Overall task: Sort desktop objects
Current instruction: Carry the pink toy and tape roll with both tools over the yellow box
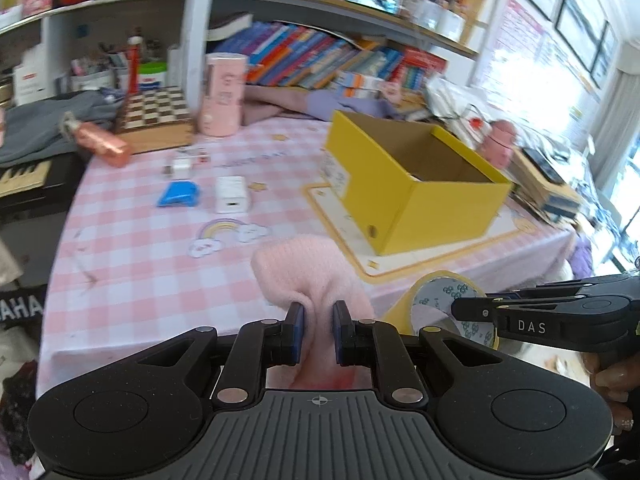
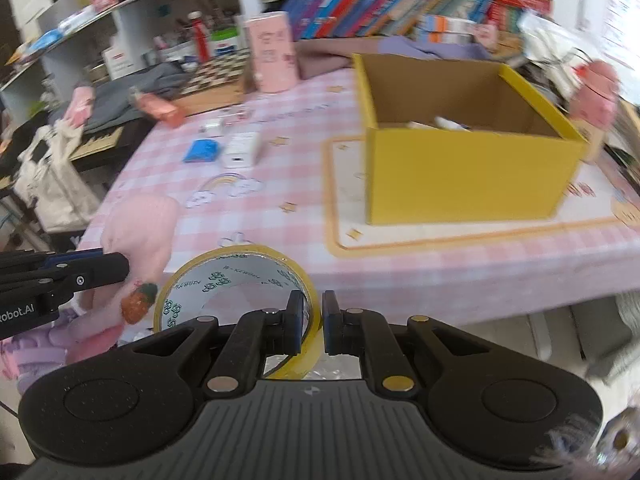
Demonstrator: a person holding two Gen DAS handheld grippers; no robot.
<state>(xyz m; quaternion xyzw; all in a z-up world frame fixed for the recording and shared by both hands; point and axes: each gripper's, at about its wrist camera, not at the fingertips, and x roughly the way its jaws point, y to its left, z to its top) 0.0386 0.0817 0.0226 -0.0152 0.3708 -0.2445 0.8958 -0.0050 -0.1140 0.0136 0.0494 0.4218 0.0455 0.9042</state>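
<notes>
Between my left gripper (image 1: 318, 332) pads: pink sock (image 1: 308, 276), clamped, held above near counter edge. My right gripper (image 2: 311, 326) pinched wall of yellow tape roll (image 2: 224, 276), also in air, just beside sock. Yellow box (image 2: 472, 176) stood ahead on mat, few items already inside. Left on checked counter (image 1: 132, 248): blue item (image 1: 178, 194), white charger (image 1: 231, 199), small white bits beyond. Judged sorting partway; both loads not yet boxed.

A lived-in home study: crowded bookshelves (image 1: 320, 52), a pink gingham tablecloth (image 1: 132, 248), a chessboard (image 1: 156, 110), piano keys (image 1: 24, 176).
</notes>
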